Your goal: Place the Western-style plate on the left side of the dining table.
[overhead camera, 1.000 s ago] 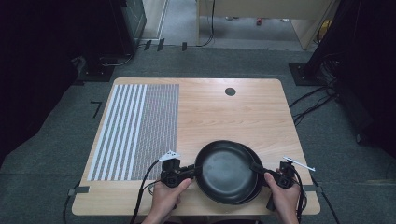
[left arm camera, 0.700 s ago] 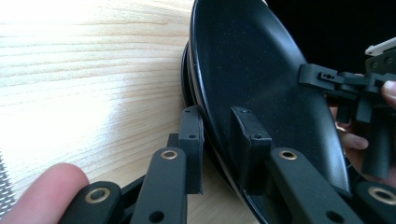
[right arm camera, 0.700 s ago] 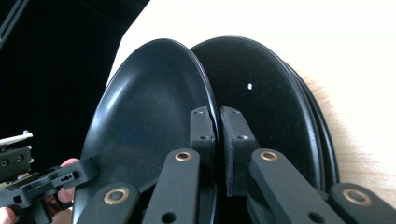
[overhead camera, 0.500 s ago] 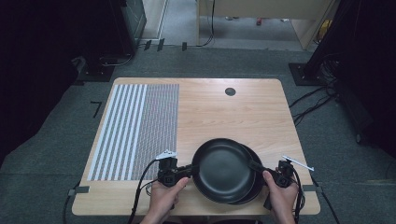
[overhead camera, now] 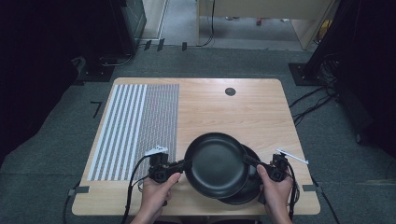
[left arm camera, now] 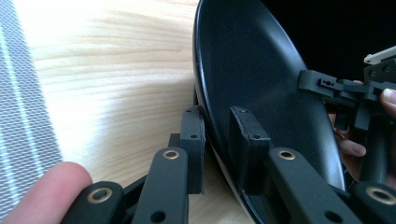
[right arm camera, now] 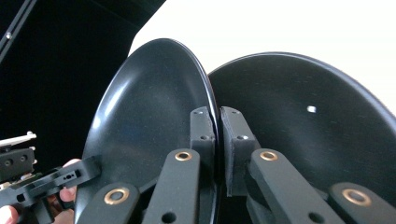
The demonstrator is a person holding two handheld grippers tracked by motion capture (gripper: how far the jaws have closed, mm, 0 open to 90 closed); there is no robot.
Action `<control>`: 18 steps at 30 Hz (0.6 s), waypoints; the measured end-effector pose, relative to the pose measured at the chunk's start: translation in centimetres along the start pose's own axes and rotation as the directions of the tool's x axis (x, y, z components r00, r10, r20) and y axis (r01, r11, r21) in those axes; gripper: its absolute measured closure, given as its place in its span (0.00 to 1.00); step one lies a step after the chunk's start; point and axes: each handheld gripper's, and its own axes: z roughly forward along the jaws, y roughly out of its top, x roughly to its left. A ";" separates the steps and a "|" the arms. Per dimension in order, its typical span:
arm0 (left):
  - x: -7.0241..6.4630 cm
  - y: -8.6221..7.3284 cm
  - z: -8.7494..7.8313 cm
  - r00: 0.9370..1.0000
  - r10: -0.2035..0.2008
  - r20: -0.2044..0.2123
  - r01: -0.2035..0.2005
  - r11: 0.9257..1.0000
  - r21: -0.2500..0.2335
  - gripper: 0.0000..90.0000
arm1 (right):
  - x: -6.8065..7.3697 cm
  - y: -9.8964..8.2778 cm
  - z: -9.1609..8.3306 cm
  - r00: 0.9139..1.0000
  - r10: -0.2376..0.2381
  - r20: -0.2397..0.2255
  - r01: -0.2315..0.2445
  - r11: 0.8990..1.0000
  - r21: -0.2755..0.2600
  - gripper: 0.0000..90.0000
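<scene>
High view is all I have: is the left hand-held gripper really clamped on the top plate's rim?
Observer: Yes. In the left gripper view, the left hand-held gripper pinches the rim of the top plate, one pad inside the plate and one outside.
Operator: And the right one?
Observer: In the right gripper view, the right hand-held gripper is shut on that plate's rim alone. The bottom plate lies beside its jaws, not between them.
Operator: Anything in the bottom plate?
Observer: Just a small white speck on its inner surface.
</scene>
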 end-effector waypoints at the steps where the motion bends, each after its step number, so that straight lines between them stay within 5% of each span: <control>1: 0.1 0.1 -0.2 1.000 -0.004 -0.002 0.004 1.000 -0.003 0.85 | 0.2 0.0 0.2 1.000 0.001 -0.002 -0.001 1.000 0.002 0.95; 18: 2.7 2.3 -3.9 0.999 -0.029 -0.022 0.027 0.998 -0.055 0.85 | 4.3 1.4 4.2 0.999 -0.028 -0.027 0.029 0.999 0.044 0.95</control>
